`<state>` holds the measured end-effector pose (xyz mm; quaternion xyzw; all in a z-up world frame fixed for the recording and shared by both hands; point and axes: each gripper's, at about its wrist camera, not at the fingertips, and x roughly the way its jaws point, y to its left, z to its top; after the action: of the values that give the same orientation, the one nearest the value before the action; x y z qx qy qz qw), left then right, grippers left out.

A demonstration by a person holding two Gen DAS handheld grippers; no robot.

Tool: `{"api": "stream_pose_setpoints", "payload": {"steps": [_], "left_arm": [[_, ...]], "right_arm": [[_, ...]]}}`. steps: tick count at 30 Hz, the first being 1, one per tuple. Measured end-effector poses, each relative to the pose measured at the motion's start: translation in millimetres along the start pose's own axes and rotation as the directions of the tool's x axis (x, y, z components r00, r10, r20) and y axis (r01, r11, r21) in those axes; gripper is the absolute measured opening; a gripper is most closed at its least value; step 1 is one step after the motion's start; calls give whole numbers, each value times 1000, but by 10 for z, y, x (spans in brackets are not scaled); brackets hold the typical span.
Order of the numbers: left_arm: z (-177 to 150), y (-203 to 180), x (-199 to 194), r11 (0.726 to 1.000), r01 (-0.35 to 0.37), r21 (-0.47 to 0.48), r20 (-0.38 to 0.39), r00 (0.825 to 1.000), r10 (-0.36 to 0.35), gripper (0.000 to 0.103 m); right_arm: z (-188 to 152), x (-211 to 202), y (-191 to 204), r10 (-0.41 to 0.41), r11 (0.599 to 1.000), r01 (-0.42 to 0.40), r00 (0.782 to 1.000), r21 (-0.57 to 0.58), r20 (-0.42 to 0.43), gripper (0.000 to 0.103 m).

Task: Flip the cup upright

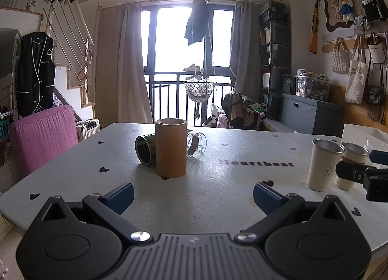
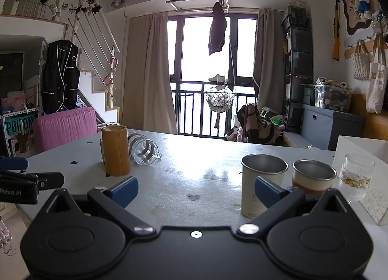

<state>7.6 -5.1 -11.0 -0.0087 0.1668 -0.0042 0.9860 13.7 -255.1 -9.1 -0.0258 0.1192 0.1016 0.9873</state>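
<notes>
A green-printed cup (image 1: 145, 149) lies on its side on the white table (image 1: 218, 202), mouth toward me, behind an upright tan cylinder cup (image 1: 171, 147). A clear glass mug (image 1: 197, 145) with a brown band lies on its side to the cylinder's right; it also shows in the right wrist view (image 2: 143, 150) beside the tan cylinder (image 2: 116, 150). My left gripper (image 1: 193, 195) is open and empty, a short way in front of the cylinder. My right gripper (image 2: 196, 191) is open and empty, its right finger (image 2: 268, 191) in front of a white metal-rimmed cup (image 2: 263, 183).
A tall white cup (image 1: 323, 165) and a shorter brown-banded cup (image 1: 351, 161) stand upright at the table's right. A ribbed clear glass (image 2: 355, 177) stands by a white box (image 2: 363, 156). The right gripper shows at the left wrist view's right edge (image 1: 363, 175). A pink chair (image 1: 43, 134) stands left.
</notes>
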Motion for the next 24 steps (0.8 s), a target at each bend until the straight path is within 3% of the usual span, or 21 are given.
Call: {"api": "stream_pose_setpoints", "payload": {"steps": [11, 18, 24], "left_arm": [[112, 79, 264, 1000, 26, -3, -10, 1000, -26, 103], [495, 207, 923, 998, 63, 14, -40, 997, -62, 103], [872, 292, 1649, 998, 45, 48, -127, 991, -39, 103]], "right_arm": [[-17, 73, -24, 5, 1000, -5, 1000, 7, -19, 103], [-69, 115, -70, 29, 999, -28, 999, 16, -14, 103], [-108, 137, -122, 37, 999, -37, 999, 17, -28, 103]]}}
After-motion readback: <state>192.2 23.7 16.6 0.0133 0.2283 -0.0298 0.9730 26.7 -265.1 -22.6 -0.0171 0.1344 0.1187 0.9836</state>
